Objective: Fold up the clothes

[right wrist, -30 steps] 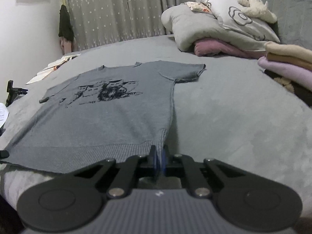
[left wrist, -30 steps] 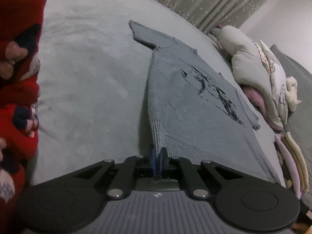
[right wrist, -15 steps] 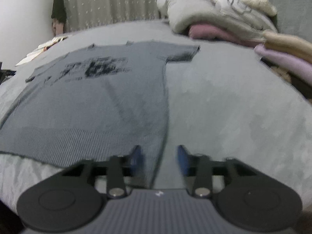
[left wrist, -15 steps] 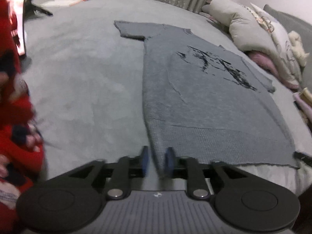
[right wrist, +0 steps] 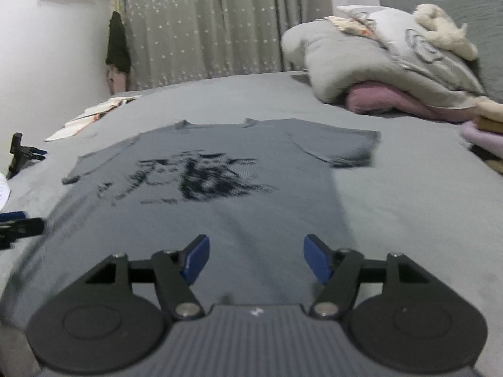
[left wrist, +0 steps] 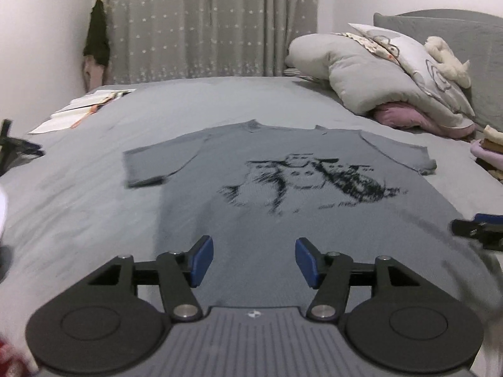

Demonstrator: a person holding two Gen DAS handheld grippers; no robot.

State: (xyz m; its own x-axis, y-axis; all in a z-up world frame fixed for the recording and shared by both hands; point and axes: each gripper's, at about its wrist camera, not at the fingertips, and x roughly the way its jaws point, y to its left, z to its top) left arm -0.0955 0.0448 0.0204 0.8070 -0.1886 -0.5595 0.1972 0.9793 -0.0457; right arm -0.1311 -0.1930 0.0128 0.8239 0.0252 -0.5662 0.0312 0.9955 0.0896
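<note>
We see the grey T-shirt (left wrist: pixel 301 194) lying flat, print up, in the middle of the bed (left wrist: pixel 78 194), hem towards the near edge, while our left claw (left wrist: pixel 254 262) and right claw (right wrist: pixel 256 259) both gape wide, holding nothing, above that hem.

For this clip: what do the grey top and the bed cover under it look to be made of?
The grey top looks like a fine knit, matte, with a black cat print; a ribbed collar shows at the neck, though blur hides the weave. The bed cover looks like soft, short-pile fabric, perhaps fleece or suede-like: matte with faint brushed patches. Both are guesses from looks.
</note>
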